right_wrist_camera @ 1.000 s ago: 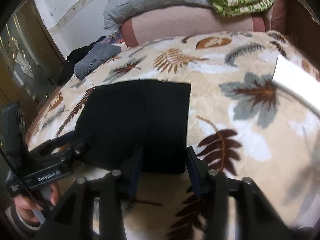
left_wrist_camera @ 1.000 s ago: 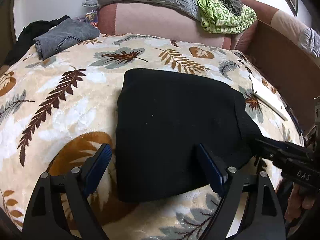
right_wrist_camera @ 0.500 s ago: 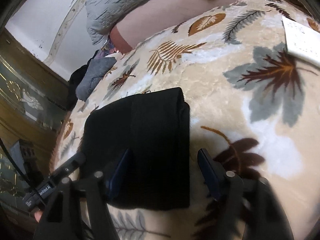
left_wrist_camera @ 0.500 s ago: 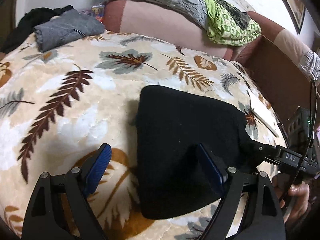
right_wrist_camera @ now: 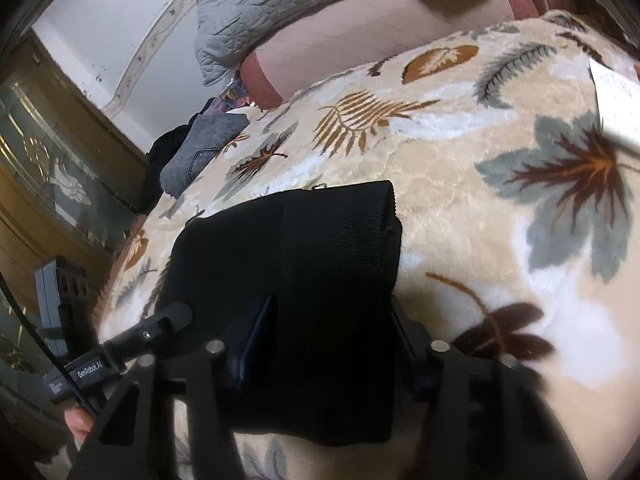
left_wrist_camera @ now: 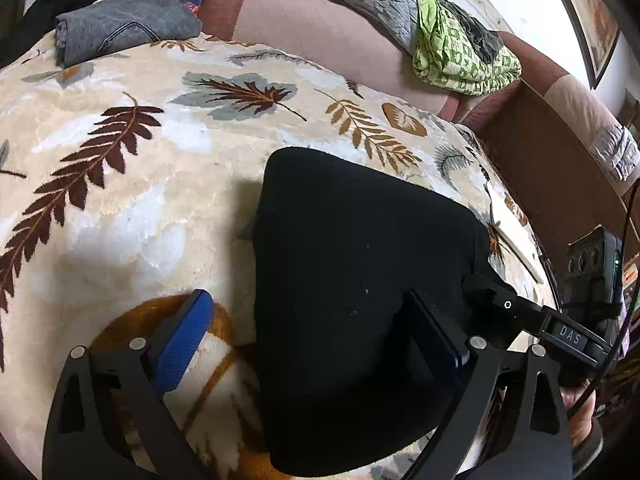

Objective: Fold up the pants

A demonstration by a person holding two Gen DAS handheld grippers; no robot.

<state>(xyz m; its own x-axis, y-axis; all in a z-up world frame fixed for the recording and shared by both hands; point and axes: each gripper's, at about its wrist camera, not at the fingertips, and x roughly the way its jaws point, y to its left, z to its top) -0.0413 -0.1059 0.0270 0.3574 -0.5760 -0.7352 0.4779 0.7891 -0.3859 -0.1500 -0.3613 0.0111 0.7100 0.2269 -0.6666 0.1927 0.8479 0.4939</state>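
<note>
On the leaf-print bed (left_wrist_camera: 120, 208) the black pants (left_wrist_camera: 360, 280) lie folded into a thick, compact bundle near the front edge. The left tool (left_wrist_camera: 316, 332) is opening wide, one finger on the blanket, the other over the cloth, gripping nothing. The right tool (right_wrist_camera: 320, 340) is closing astride the bundle's near right end; I cannot tell whether its pads press yet. The pants look soft, limp and light, probably thick-knit, so layers may slip apart. Best taken at a folded edge, pinching all layers together, not the loose top flap.
</note>
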